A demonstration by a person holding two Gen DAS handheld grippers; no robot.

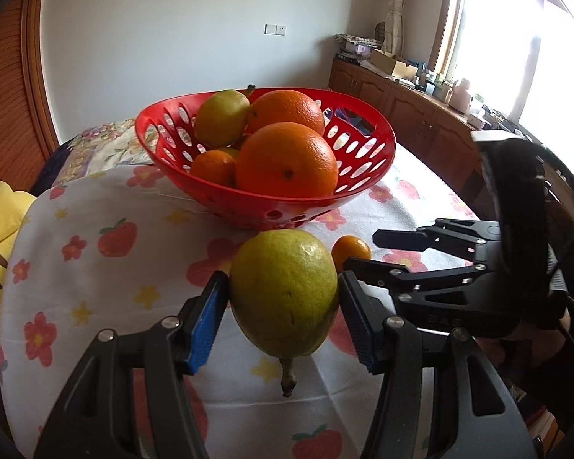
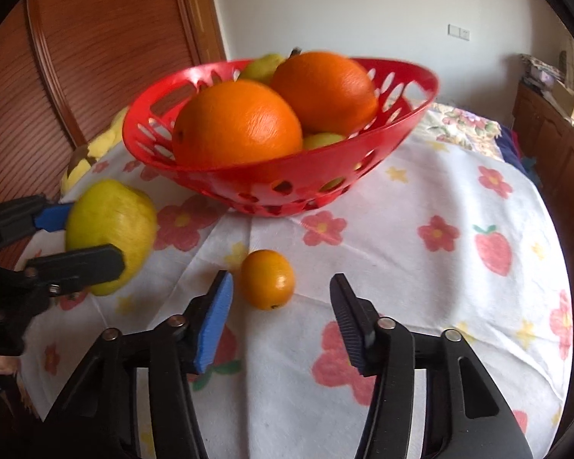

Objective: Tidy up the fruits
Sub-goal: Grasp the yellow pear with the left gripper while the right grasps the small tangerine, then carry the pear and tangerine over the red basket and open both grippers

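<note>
My left tongs (image 1: 283, 302) clamp the green pear (image 1: 285, 292), stem pointing back toward me, held clear of the cloth. The red basket (image 1: 363, 187) sits straight ahead, already heaped with oranges. My right tongs (image 2: 281, 306) stand open; the small orange (image 2: 268, 279) lies just ahead, left of centre, nothing between.

White wall (image 1: 172, 38), bright window (image 1: 516, 57), wood cabinets (image 1: 413, 114).
</note>
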